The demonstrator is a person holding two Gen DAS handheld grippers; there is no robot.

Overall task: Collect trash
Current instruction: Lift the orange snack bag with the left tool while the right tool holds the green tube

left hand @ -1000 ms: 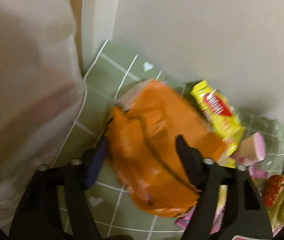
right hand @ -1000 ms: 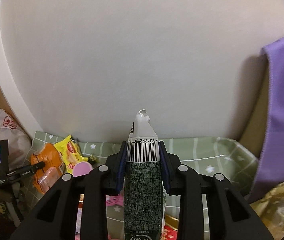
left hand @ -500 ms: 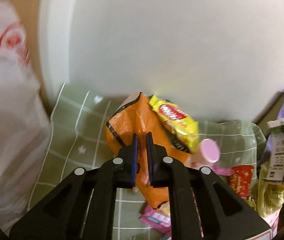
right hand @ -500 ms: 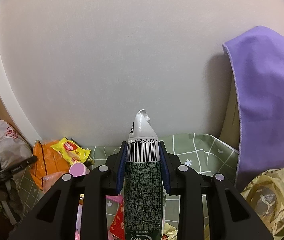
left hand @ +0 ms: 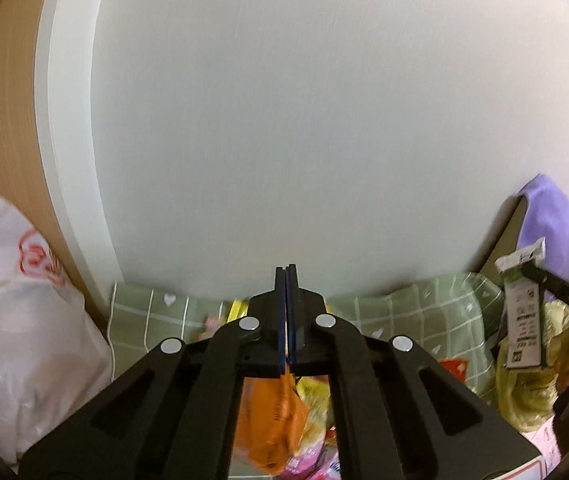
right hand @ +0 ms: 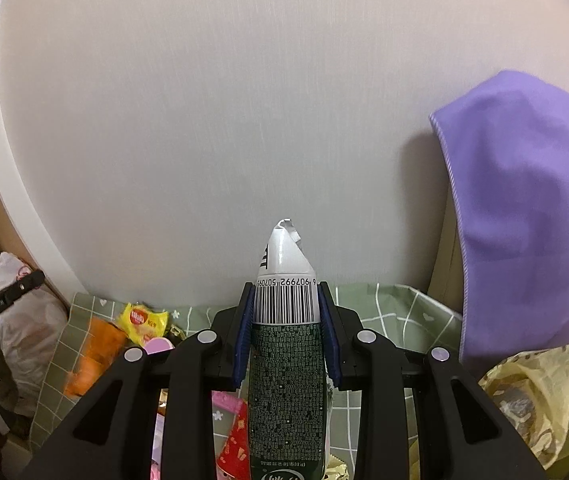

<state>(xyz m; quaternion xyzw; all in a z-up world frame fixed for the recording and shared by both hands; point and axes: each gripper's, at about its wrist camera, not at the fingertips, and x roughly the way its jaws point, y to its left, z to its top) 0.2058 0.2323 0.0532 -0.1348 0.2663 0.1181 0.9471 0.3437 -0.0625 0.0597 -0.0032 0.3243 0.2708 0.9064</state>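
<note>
Orange bag [left hand: 272,420] hangs from my left gripper [left hand: 286,320], jaws pinched tight on its top edge, long axis down, above green checked cloth [left hand: 424,312]. My right gripper [right hand: 286,332] clamps dark green wrapper [right hand: 286,380], half-wide, barcode end pointing forward.

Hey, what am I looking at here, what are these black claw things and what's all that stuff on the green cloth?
There is no robot. A person holds a two-fingered grabbing tool in each hand, and a wide-angle camera on each looks along its fingers.

In the left camera's picture, the left tool is pinched shut on an orange wrapper hanging below it. In the right camera's picture, the right tool is clamped around a dark green packet with a barcode.

On the green checked cloth lie snack wrappers, such as a yellow packet. A white plastic bag sits at the left, a purple cloth hangs at the right.
</note>
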